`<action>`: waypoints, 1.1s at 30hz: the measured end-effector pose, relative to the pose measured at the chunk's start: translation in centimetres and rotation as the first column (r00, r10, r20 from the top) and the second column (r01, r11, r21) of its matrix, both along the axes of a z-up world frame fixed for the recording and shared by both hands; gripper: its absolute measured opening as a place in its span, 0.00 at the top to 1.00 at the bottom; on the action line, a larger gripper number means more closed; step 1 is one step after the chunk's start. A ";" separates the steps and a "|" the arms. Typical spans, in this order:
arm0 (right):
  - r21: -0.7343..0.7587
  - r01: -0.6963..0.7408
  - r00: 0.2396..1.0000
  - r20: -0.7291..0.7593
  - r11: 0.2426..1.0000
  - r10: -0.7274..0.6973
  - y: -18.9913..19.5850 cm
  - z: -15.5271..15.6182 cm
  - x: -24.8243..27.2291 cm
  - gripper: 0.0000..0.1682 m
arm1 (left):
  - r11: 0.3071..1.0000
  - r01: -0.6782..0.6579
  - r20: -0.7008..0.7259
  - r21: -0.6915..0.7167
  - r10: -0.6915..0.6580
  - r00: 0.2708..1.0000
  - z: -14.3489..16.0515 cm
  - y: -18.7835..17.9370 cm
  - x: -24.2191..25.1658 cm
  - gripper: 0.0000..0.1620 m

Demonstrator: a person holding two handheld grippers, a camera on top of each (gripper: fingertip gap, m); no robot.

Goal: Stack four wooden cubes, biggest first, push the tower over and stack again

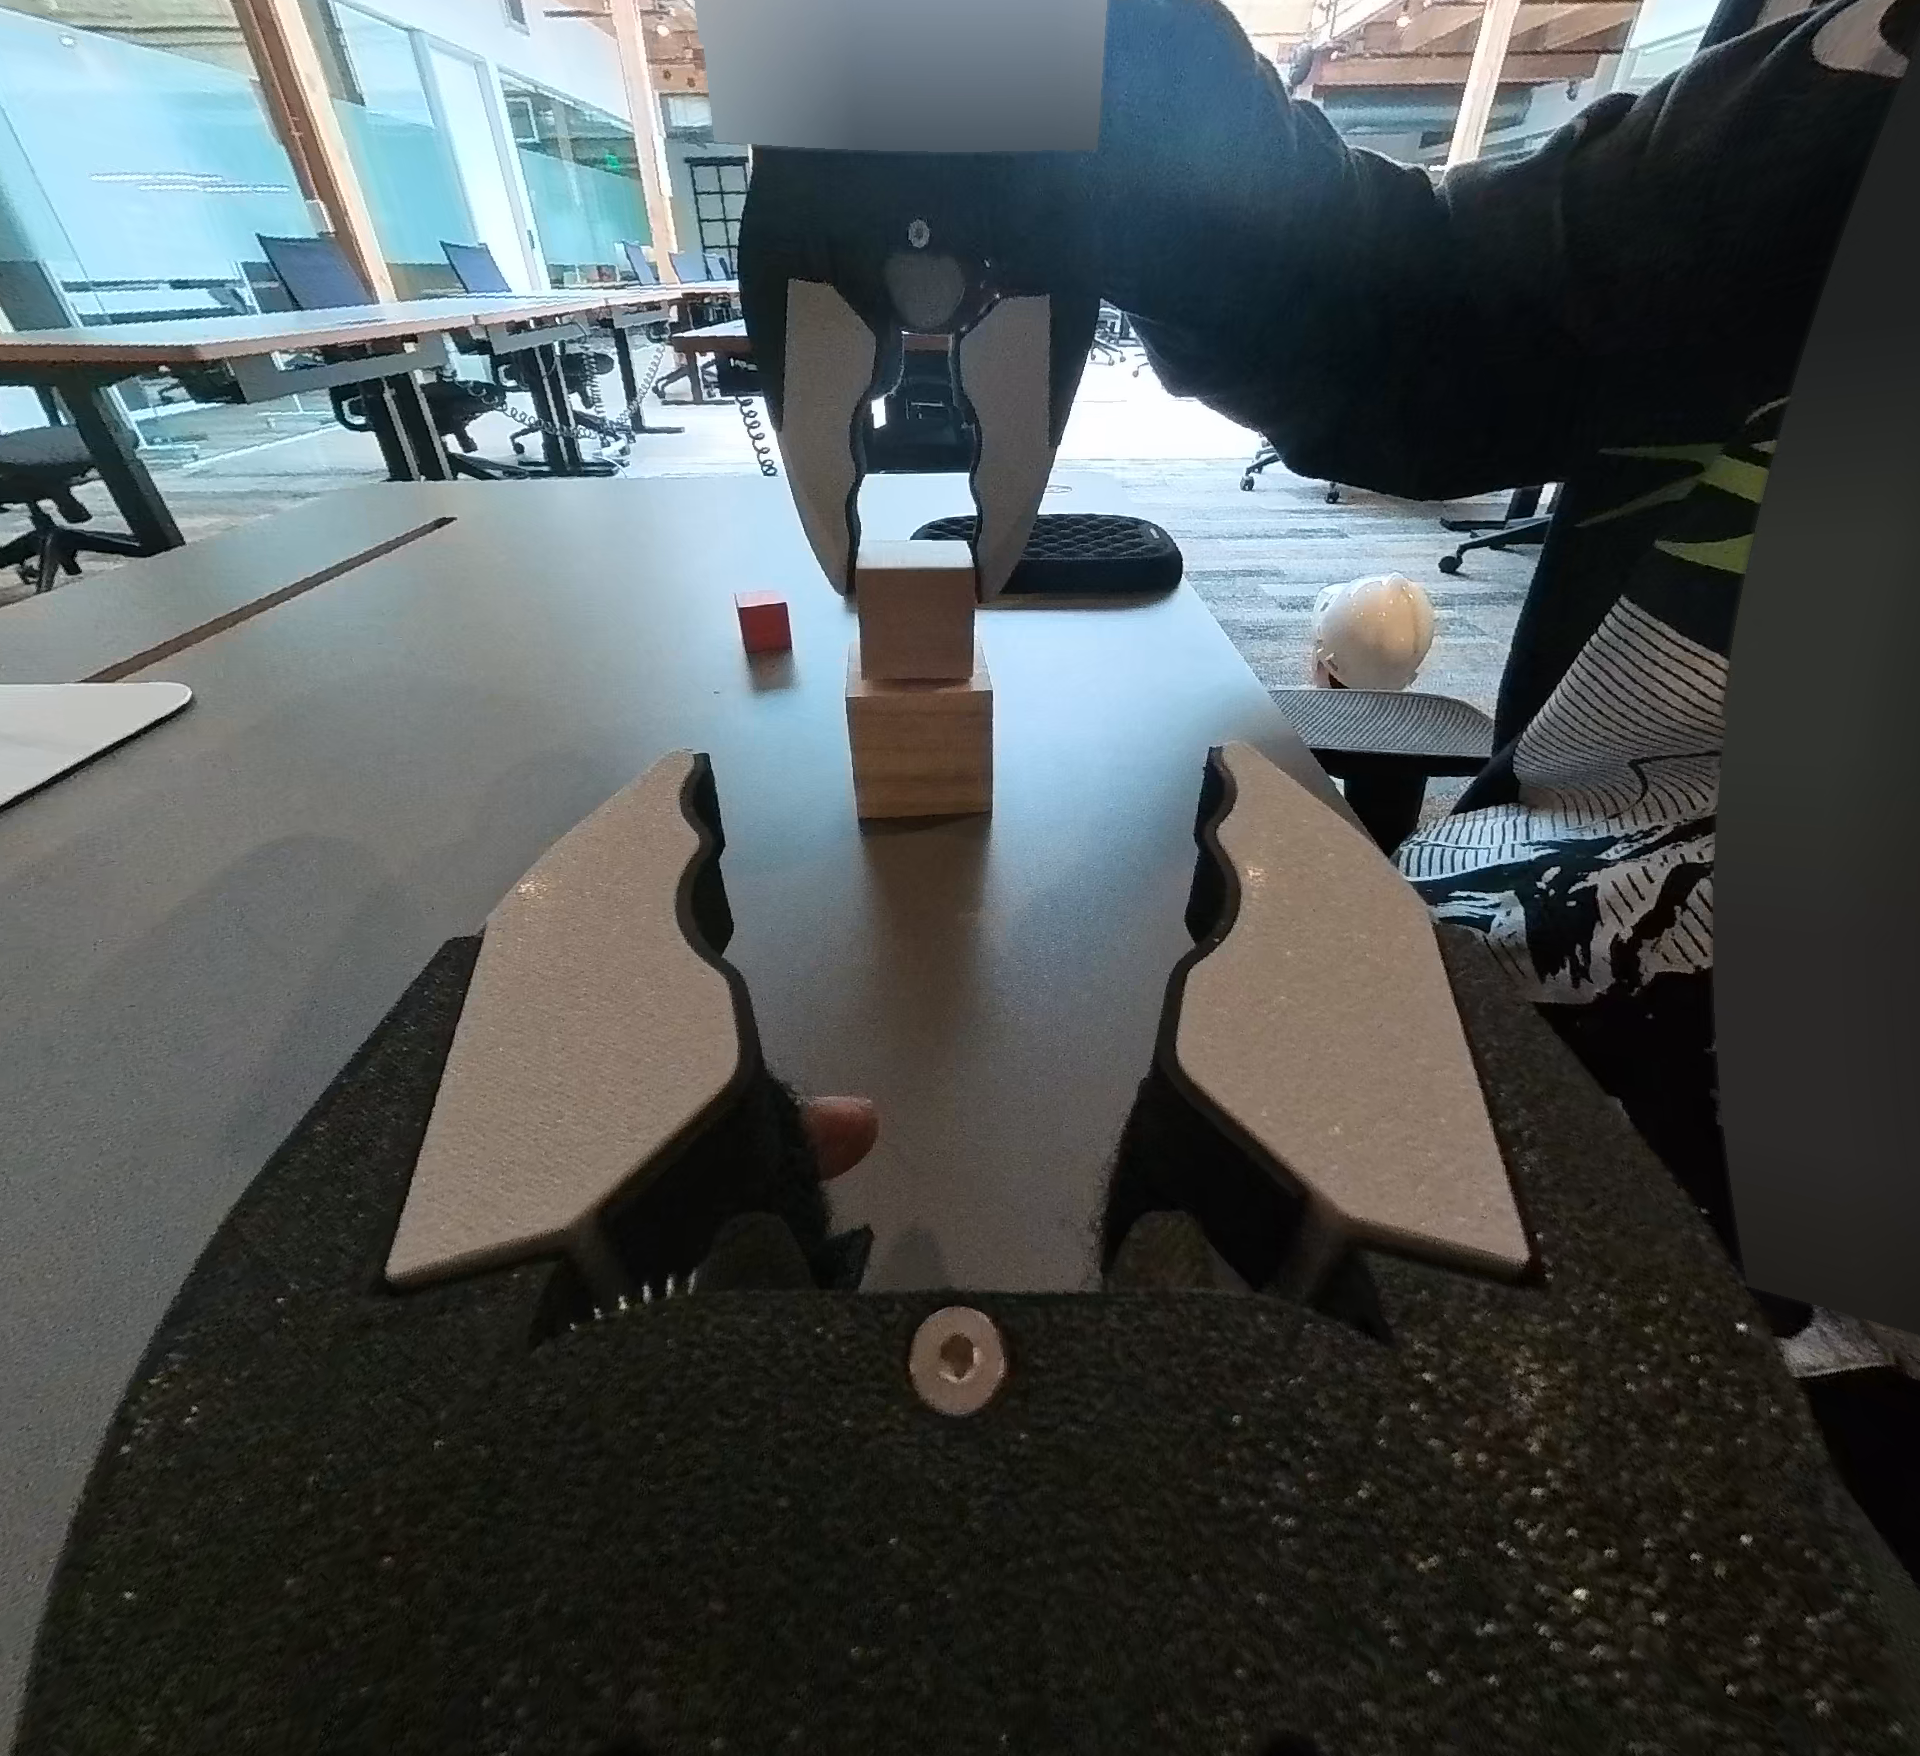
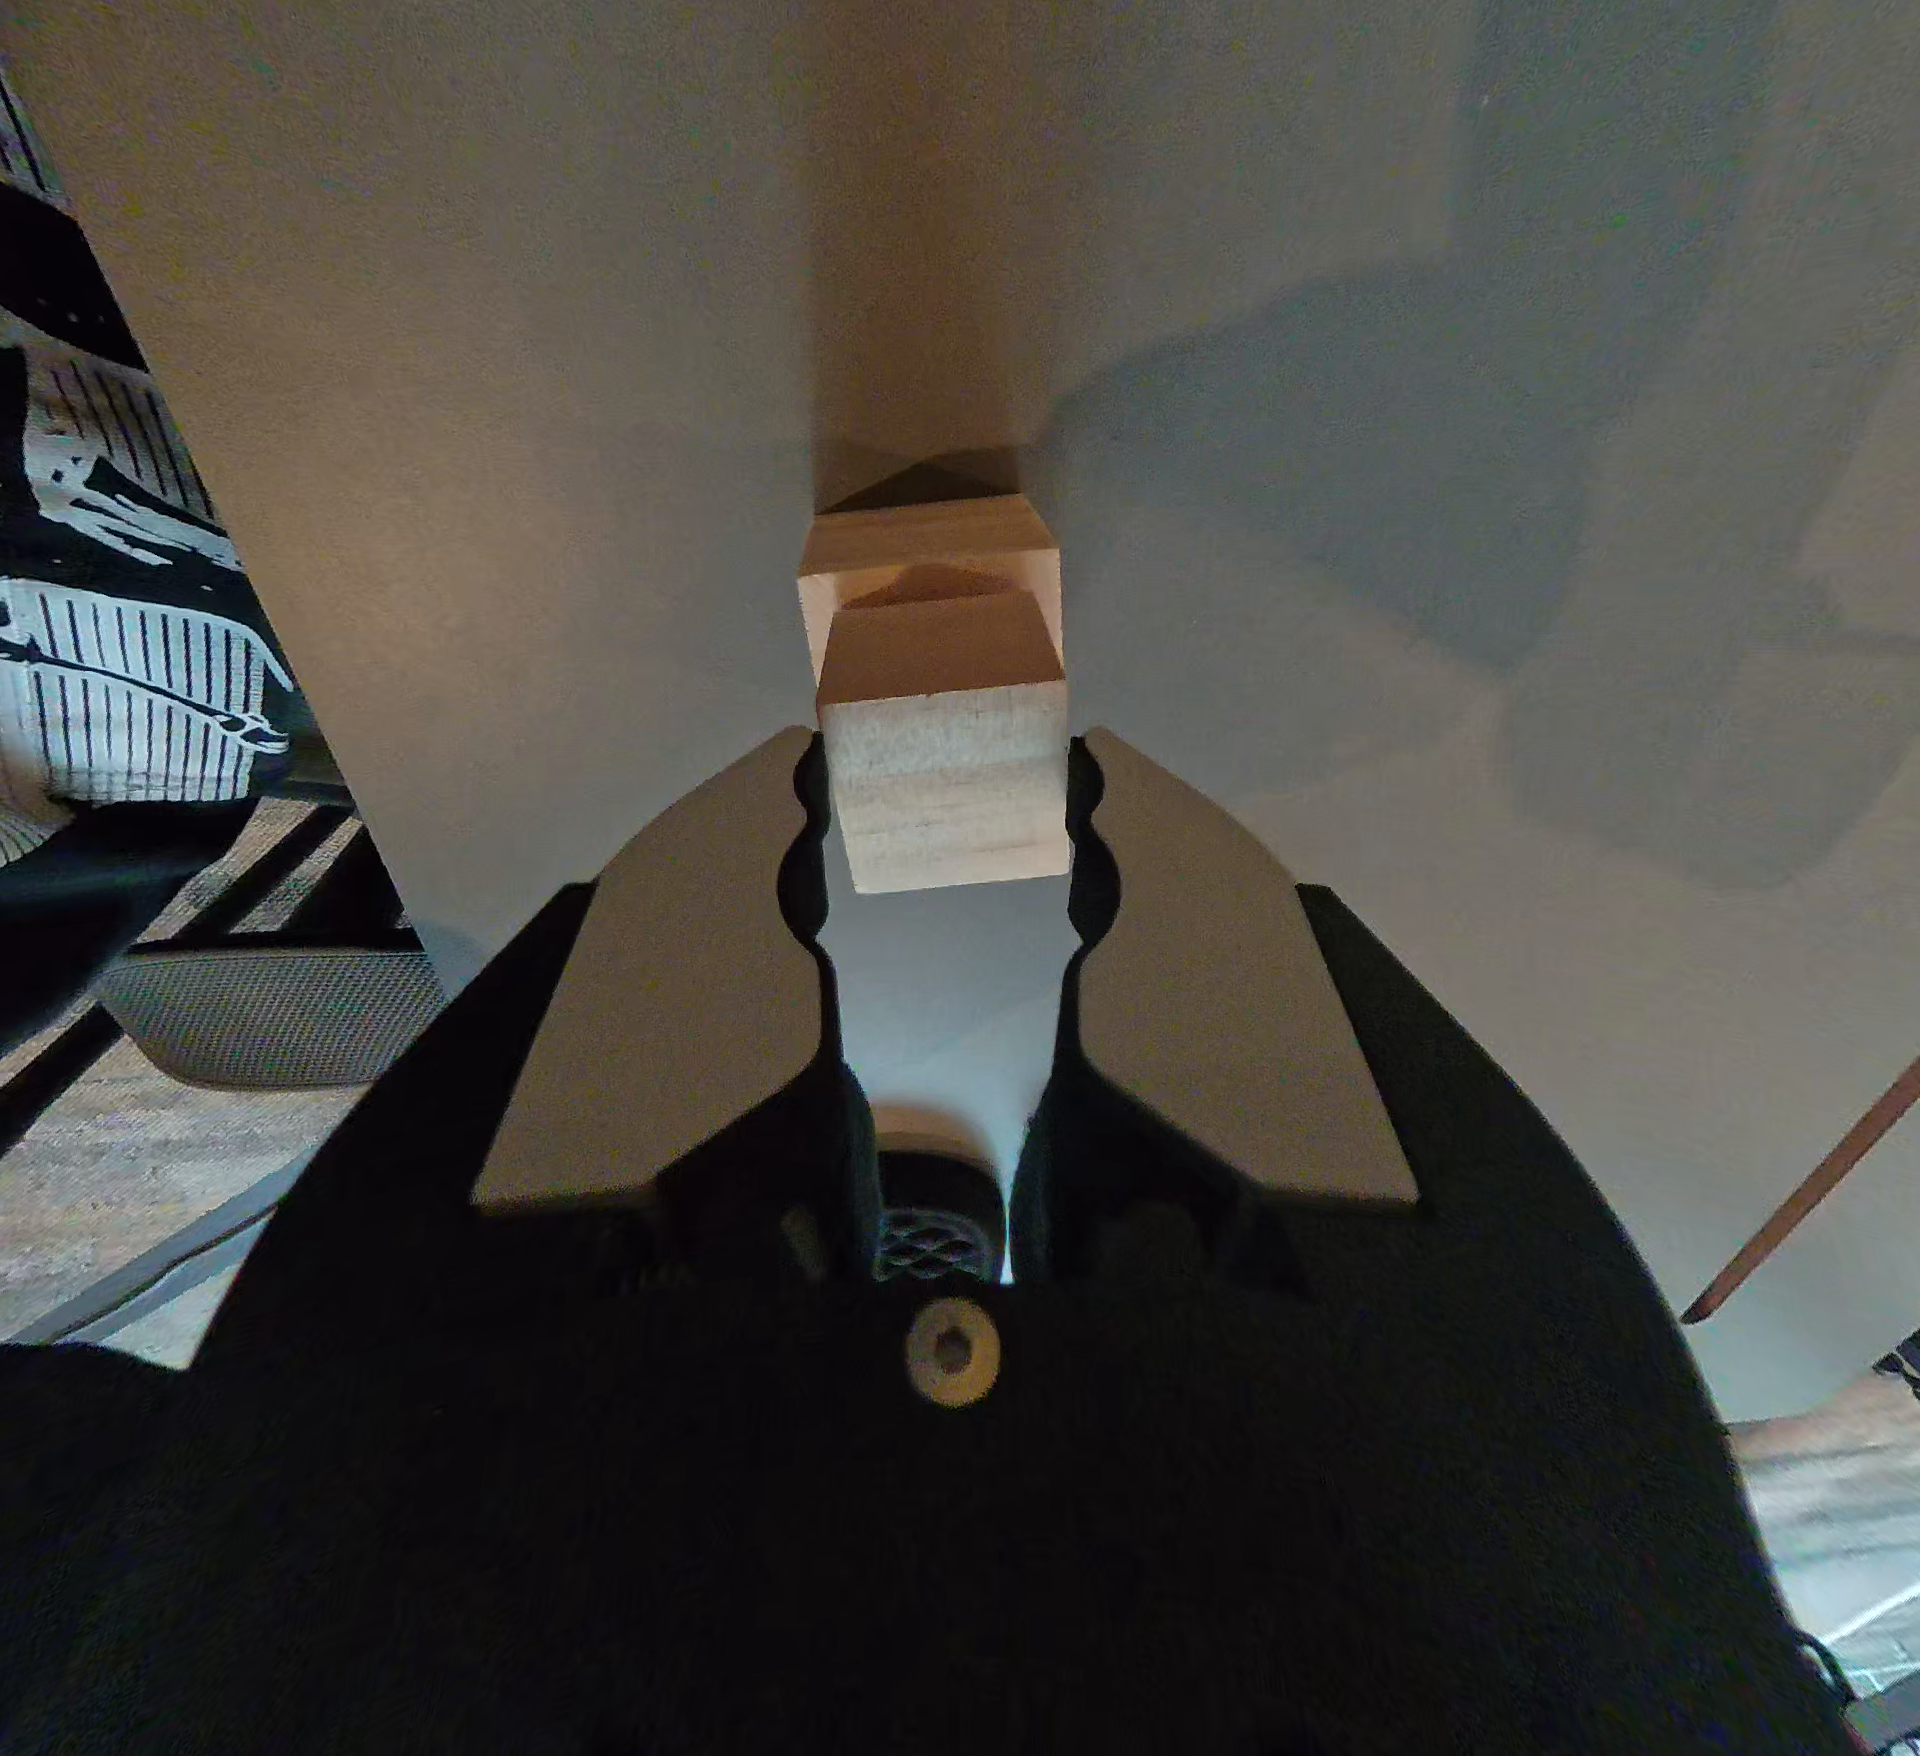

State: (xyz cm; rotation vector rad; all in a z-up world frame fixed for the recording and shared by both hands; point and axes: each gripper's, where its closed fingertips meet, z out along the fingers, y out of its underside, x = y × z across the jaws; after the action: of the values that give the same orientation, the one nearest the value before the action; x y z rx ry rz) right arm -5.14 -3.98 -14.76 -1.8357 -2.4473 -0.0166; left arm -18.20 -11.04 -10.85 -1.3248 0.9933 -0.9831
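A large pale wooden cube (image 1: 920,756) stands on the dark table (image 1: 416,823). A smaller wooden cube (image 1: 916,626) sits on top of it, slightly off-centre. My right gripper (image 1: 914,579) comes down from above and is shut on this smaller cube. In the right wrist view the gripper (image 2: 945,750) clamps the cube (image 2: 951,792) on both sides, with the large cube (image 2: 925,532) beneath. A small red cube (image 1: 764,620) lies on the table just left of the stack. My left gripper (image 1: 961,766) is open and empty, low in front of the stack.
A black mesh wrist pad (image 1: 1081,548) lies at the table's far edge behind the stack. A white flat pad (image 1: 73,735) lies at the left. The table's right edge runs close by the stack, with a chair (image 1: 1382,730) and a white helmet (image 1: 1371,631) beyond. The person's dark sleeve (image 1: 1351,304) reaches in from the right.
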 end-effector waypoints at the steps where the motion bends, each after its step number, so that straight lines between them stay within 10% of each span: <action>1: 0.001 -0.002 1.000 -0.002 1.000 0.002 0.0 0.0 -0.1 0.74 | 1.000 0.000 0.000 0.000 0.000 1.000 0.0 0.0 0.0 0.46; 22: 0.017 0.109 0.985 -0.139 0.994 -0.106 3.2 4.0 2.7 0.56 | 1.000 0.003 0.001 -0.001 -0.003 1.000 0.0 0.0 0.0 0.47; 33: -0.027 0.228 0.971 -0.069 0.973 -0.229 9.9 -2.4 10.4 0.59 | 1.000 0.004 0.006 -0.002 -0.003 1.000 0.1 0.0 -0.1 0.47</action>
State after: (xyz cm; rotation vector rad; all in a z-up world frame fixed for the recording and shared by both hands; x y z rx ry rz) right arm 5.25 5.93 -17.19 -2.0774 -2.1841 0.0582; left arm -18.29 -11.08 -10.78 -1.3215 0.9903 -0.9907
